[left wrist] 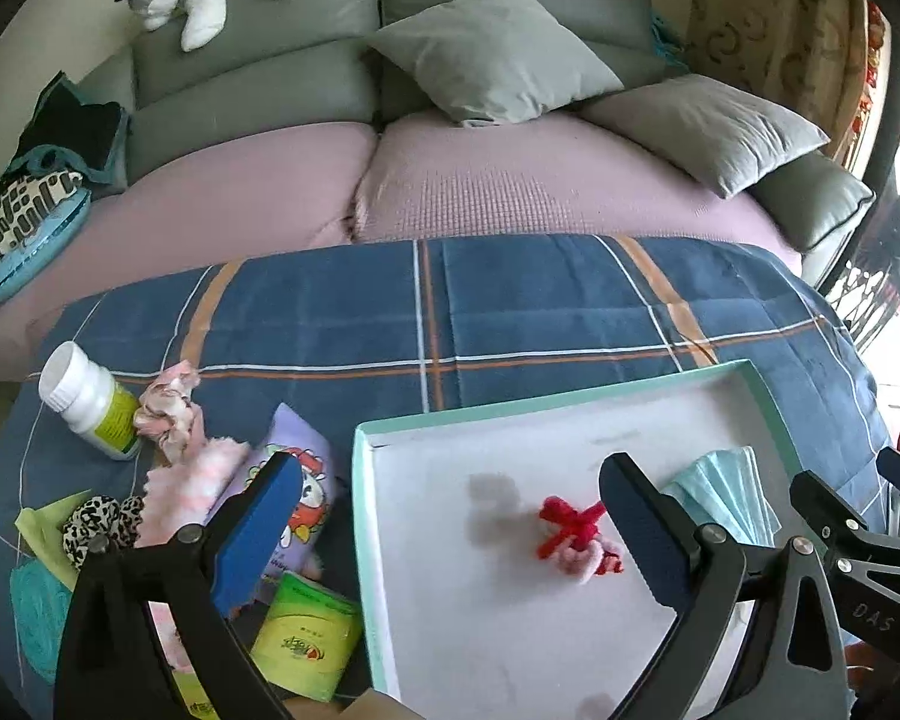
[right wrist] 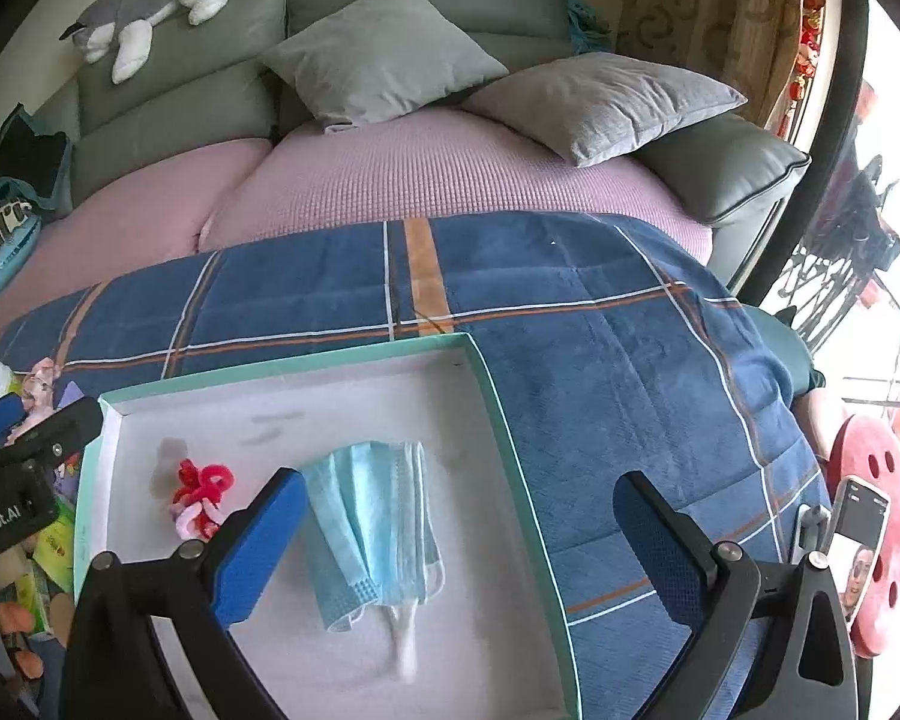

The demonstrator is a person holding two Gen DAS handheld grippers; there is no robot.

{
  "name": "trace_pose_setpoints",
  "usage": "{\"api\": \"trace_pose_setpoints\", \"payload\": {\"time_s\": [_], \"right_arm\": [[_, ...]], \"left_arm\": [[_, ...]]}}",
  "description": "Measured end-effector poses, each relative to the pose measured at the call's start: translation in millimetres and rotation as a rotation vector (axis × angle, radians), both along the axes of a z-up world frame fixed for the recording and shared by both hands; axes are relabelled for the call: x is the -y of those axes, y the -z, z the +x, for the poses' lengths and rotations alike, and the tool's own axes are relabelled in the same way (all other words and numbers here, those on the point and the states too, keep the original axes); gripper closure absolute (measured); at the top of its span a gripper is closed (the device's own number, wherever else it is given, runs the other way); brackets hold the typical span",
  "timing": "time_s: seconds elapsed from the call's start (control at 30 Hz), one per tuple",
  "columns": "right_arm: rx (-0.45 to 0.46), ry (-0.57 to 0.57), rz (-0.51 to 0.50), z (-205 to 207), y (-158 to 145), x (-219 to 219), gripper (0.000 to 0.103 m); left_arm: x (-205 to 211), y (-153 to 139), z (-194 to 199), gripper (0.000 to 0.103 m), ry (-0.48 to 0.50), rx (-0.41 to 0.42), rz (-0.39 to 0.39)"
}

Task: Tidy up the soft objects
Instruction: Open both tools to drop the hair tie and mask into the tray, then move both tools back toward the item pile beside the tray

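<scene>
with both the left gripper (left wrist: pixel 450 531) and right gripper (right wrist: pixel 459 546) gaping empty above the tray (right wrist: pixel 498 396), a careless sweep could drag the mask (right wrist: pixel 378 516) out.

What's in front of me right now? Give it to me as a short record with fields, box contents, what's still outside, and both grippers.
surface: blue plaid blanket
box: shallow teal-edged box
in box: red and pink hair ties, blue face masks
outside, left of box: leopard scrunchie, pink fuzzy cloth, white bottle, tissue packs
left hand-held gripper: open, empty
right hand-held gripper: open, empty
</scene>
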State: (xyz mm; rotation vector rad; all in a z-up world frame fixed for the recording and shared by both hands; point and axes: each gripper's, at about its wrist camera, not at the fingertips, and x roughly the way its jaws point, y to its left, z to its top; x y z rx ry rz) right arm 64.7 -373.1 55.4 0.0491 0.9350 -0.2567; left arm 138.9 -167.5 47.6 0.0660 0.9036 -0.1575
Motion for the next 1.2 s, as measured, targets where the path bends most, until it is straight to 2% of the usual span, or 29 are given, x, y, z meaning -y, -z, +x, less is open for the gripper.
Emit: {"api": "trace_pose_setpoints", "payload": {"time_s": [0.17, 0.53, 0.7, 0.87, 1.2], "right_arm": [[0.000, 0.007, 0.006, 0, 0, 0, 0.000], [0.139, -0.028, 0.143, -6, -29, -15, 0.000], [0.173, -0.048, 0.143, -6, -35, -37, 0.000], [0.155, -0.091, 0.138, -2, -32, -62, 0.000], [0.126, -0.208, 0.159, 5, -25, -119, 0.000]], "left_arm": [[-8, -4, -1, 0.003, -0.015, 0.011, -0.010], [-51, -33, -8, 0.003, -0.056, 0.050, -0.072], [-88, -48, -12, 0.003, -0.144, 0.096, -0.097], [-127, -60, -17, 0.003, -0.242, 0.150, -0.078], [-223, -71, -39, 0.003, -0.479, 0.186, -0.110]]}}
